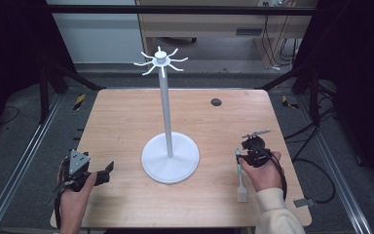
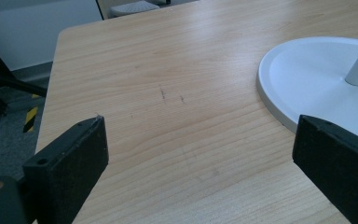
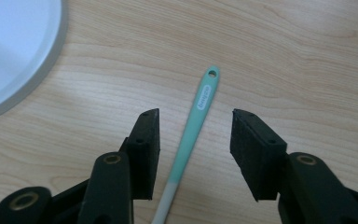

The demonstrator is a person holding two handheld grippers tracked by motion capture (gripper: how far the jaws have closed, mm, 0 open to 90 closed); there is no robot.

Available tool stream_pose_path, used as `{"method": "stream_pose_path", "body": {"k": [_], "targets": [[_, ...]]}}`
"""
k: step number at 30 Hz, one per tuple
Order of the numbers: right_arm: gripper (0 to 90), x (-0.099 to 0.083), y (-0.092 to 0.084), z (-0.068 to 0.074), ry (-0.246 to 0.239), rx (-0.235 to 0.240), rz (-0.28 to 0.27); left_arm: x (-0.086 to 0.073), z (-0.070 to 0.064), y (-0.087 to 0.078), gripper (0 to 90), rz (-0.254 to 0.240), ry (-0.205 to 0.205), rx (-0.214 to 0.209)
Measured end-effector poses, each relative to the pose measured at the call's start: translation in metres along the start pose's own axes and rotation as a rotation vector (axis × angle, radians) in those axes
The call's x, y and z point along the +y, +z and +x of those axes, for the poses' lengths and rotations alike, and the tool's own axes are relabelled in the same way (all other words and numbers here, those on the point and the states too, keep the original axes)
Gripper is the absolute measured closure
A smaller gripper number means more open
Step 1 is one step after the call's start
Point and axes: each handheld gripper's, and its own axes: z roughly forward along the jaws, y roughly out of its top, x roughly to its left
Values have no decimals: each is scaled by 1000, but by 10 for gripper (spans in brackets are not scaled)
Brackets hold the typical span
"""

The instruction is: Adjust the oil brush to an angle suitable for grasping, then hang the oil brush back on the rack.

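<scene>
Light wooden table (image 1: 126, 122) w/ a tall white metal stand (image 1: 166, 112) sitting at its centre: round flat base, thin pole, ring of curved hooks on top. The mint-green long-handled spatula w/ a pale grey-white blade (image 1: 240, 178) is lying flat on the tabletop at the near right, just right of the stand's base but apart from it, blade end pointing toward the near edge, handle end w/ its hanging hole pointing far. The right gripper (image 3: 195, 140) is hovering directly over the handle; in the right gripper view the jaws are standing about half open, one on each side of the green handle, pads not touching it, so nothing is being gripped. In the high view the right gripper (image 1: 253, 148) is sitting in the person's right hand (image 1: 264, 173), just right of the spatula's handle end. The left gripper (image 1: 95, 174) is resting low at the near left of the table, held in the left hand (image 1: 75, 195), well apart from the spatula; in the left gripper view its jaws are standing wide open over bare wood, holding nothing, w/ the stand's base edge showing beside one jaw
</scene>
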Motion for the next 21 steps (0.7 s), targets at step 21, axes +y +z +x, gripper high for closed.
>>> {"method": "stream_pose_path", "body": {"k": [21], "targets": [[556,-11,-4,9,54,-2,99,0,-8,0,19,-20,25,-42]]}}
